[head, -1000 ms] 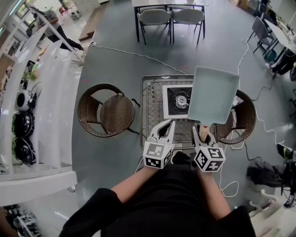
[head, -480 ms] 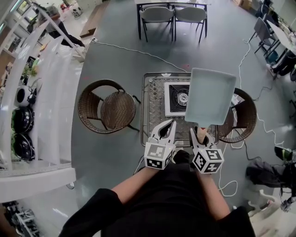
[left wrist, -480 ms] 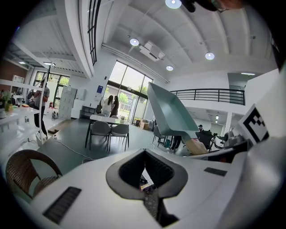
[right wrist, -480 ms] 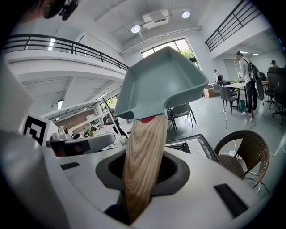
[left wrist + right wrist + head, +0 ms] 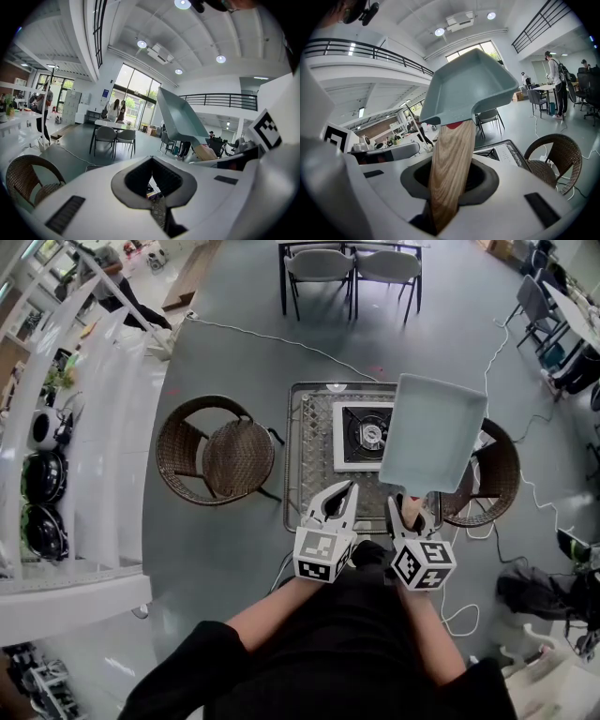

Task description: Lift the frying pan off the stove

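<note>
"Lifting is the step I'm in, and I judge it all but done. My right gripper [image 5: 410, 514] is clamped on the wooden handle [image 5: 449, 173] of the frying pan [image 5: 433, 432], and the pan hangs in the air, off the gas stove [image 5: 349, 454]."

"Where is it on your head view?"

"Right of centre, upper half. It's a square, pale grey-green pan, tilted, and in the picture its left edge overlaps the stove's right side. The burner [image 5: 372, 435] shows bare just left of it. The handle runs down from the pan's lower edge into my jaws, a little below mid-frame."

"And in the right gripper view?"

"The handle comes up between the jaws through the middle of the frame, both pads pressed on it. The pan body fills the upper centre."

"Your left?"

"The left gripper [image 5: 335, 501] sits just left of the right one, above the near edge of the mesh table [image 5: 307, 465] in the picture. Its jaws stand a slit apart with nothing between them, and it isn't touching the pan."

"Next?"

"The pan's weight sits far out from my grip, so I think it could roll or droop about the handle. The next move calls for a firm squeeze, a steady wrist and a slow carry away from the stove."
</note>
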The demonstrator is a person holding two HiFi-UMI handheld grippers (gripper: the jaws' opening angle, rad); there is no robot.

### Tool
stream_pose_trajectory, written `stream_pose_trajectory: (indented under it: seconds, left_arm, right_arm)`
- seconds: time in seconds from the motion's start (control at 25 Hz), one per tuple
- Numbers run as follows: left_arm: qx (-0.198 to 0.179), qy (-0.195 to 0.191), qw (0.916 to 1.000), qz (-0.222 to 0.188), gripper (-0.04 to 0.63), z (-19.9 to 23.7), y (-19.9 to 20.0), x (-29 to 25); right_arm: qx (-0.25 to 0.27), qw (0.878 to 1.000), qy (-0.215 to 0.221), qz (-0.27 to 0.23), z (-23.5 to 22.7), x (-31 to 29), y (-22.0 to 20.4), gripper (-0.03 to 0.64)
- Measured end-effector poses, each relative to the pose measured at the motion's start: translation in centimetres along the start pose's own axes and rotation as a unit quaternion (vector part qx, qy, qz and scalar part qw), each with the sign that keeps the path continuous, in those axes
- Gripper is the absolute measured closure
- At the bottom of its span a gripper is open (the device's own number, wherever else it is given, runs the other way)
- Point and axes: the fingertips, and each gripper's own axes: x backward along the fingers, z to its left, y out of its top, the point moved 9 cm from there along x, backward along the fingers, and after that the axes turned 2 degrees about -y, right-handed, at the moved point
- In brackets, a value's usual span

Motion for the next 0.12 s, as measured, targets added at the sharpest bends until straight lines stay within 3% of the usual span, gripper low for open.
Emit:
stream_pose_trajectory:
  seconds: [0.12]
  left_arm:
    - [-0.002, -0.001, 1.0000, 0.000, 0.589, -0.10, 0.05, 0.04]
  right_arm:
    - [-0.003, 1.000, -0.002, 0.000, -0.09, 0.07, -0.01, 0.517]
